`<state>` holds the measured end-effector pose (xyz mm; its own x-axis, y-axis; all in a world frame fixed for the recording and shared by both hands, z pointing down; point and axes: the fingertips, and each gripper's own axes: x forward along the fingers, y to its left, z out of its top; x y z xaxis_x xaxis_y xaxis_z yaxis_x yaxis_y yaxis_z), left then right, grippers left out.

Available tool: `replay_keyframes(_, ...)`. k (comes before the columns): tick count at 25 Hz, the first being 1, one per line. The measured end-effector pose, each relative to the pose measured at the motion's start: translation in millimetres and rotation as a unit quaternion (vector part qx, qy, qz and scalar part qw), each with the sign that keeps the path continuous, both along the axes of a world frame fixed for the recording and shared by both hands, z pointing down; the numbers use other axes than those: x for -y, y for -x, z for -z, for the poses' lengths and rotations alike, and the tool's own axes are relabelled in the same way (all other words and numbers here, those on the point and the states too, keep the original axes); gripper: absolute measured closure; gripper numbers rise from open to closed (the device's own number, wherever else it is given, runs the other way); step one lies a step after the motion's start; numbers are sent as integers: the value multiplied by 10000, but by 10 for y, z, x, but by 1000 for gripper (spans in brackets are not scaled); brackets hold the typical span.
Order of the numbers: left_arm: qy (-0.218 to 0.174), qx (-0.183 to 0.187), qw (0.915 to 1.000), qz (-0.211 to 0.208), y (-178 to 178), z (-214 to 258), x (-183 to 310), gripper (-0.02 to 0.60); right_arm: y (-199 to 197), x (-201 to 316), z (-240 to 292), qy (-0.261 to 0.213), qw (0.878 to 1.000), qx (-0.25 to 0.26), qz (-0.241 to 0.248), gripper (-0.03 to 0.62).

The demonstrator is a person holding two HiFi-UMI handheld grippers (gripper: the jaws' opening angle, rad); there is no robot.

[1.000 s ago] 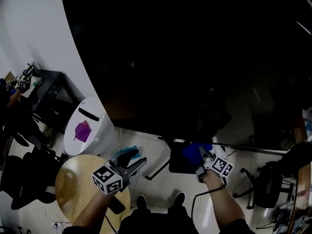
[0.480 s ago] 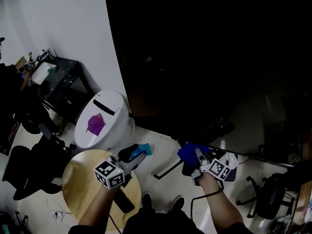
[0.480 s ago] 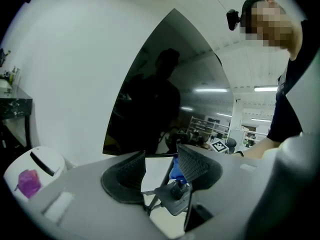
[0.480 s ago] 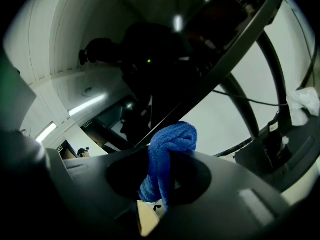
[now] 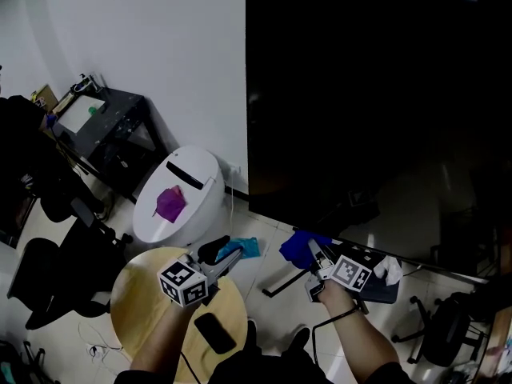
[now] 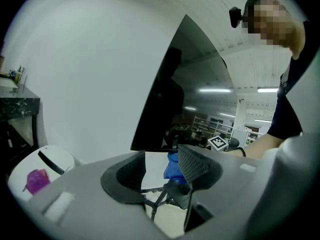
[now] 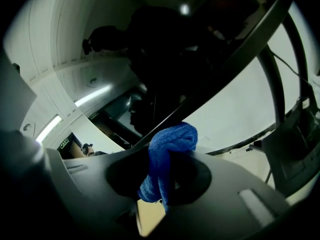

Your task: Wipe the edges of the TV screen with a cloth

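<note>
The big black TV screen (image 5: pixel 376 94) fills the upper right of the head view, and its left edge runs straight down the middle. My right gripper (image 5: pixel 314 256) is shut on a bunched blue cloth (image 5: pixel 298 245) just under the screen's bottom edge, near the lower left corner. In the right gripper view the blue cloth (image 7: pixel 167 154) sticks up between the jaws below the TV's dark frame (image 7: pixel 215 79). My left gripper (image 5: pixel 224 256) hangs open to the left with nothing between its jaws. In the left gripper view the blue cloth (image 6: pixel 172 166) shows beyond the gap, below the TV screen (image 6: pixel 185 104).
A white round bin (image 5: pixel 176 202) with a purple thing on it stands left of the TV. Below me is a round wooden table (image 5: pixel 140 294) with a phone (image 5: pixel 214 332). A teal cloth (image 5: pixel 240 248) lies on the floor. A black desk (image 5: pixel 104 126) and a chair (image 5: pixel 48 278) stand at far left.
The head view has swung, so the TV's left edge now stands further right and upright. The right gripper with the cloth has drifted left under the screen. Neither gripper's jaws have moved.
</note>
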<state>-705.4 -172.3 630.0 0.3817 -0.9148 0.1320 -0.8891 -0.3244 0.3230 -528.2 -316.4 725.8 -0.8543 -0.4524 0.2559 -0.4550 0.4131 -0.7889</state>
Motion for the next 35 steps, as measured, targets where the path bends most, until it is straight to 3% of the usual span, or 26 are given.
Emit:
replay_keyframes(15,107,-137,9992,357,550,-240,-274,388,1431,-280,2,-9,9952,51,979,490)
replay_keyframes(23,199,-149,9988,415,799,-325,-333,374,1958,-411,-2,59,9923,91,1237,490)
replay_keyframes(29,463,-472,9978,-107,809,-507,-89,278,2151,-694,152,-9,9825,351,1828,490)
replay_keyframes(32,447,-828,9943,-499,758,-510,76,252,2226,-897,366,-286,9686,644,2385,488)
replay_keyframes(35,321,-947,9904,-958,582,-431,129,209,2265,-1075,573,-488,9538,806,2853,487)
